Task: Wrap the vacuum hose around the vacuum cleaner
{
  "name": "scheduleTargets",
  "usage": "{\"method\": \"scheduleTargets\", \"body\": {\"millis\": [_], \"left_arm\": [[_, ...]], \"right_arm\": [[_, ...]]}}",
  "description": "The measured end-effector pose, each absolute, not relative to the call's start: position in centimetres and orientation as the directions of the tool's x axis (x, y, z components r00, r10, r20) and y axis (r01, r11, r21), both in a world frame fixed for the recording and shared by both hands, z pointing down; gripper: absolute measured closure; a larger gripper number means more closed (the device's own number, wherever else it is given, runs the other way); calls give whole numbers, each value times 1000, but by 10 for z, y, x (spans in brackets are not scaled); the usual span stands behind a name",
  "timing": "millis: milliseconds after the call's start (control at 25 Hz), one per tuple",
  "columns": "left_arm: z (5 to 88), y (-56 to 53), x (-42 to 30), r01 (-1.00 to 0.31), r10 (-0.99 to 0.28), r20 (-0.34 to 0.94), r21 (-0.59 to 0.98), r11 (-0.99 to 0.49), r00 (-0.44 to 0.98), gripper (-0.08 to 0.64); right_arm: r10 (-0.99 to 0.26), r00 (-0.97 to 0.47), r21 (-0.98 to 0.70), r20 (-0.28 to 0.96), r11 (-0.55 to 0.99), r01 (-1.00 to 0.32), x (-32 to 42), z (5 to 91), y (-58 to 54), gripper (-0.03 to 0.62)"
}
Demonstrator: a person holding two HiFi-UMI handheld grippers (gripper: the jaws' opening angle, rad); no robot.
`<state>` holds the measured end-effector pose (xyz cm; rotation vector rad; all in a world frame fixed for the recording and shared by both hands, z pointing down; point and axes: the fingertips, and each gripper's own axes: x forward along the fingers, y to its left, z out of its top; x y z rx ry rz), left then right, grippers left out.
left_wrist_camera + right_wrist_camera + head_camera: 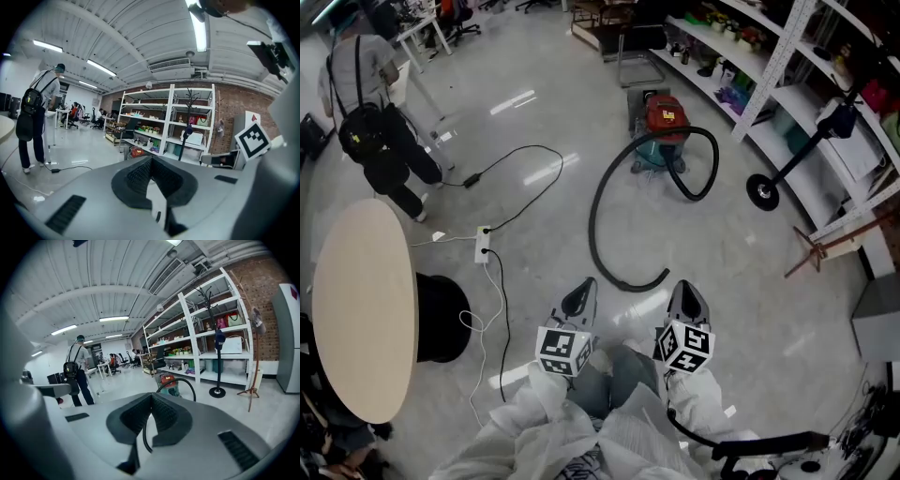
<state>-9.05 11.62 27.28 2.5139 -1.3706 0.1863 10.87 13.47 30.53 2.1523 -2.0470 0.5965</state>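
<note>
The vacuum cleaner (665, 128), with a red top and a teal body, stands on the floor in front of the shelves. Its black hose (602, 197) arcs out from the machine and curls across the floor, ending near my grippers. The left gripper (578, 298) and the right gripper (686, 298) are held low and close to my body, both shut and empty. In the right gripper view the jaws (151, 397) meet at their tips, with the vacuum cleaner (168, 382) and hose (189, 383) beyond. In the left gripper view the jaws (150, 160) are also together, and the vacuum cleaner (137, 152) is small and far off.
A person with a backpack (371, 122) stands at the far left. A round table (358, 309) and a black round base (442, 319) sit to my left, near a power strip (484, 244) with trailing cables. Shelves (787, 84), a black floor stand (762, 191) and a wooden stand (816, 249) line the right.
</note>
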Motion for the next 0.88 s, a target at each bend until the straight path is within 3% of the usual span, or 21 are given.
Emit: {"method": "scheduleTargets", "body": {"millis": [200, 440, 640, 880], "left_arm": [[417, 62, -86, -839, -810, 220, 163, -519, 543, 558], [636, 0, -91, -830, -812, 172, 102, -549, 558, 558], [825, -28, -108, -832, -805, 223, 61, -551, 550, 558], [945, -51, -112, -840, -799, 270, 89, -535, 537, 558]], "right_arm": [[-915, -137, -204, 379, 61, -977, 97, 453, 78, 580], [-829, -327, -190, 454, 268, -944, 75, 725, 31, 578], [-713, -449, -184, 539, 421, -888, 47, 941, 23, 575], [-574, -522, -159, 631, 563, -811, 22, 1072, 15, 470]]}}
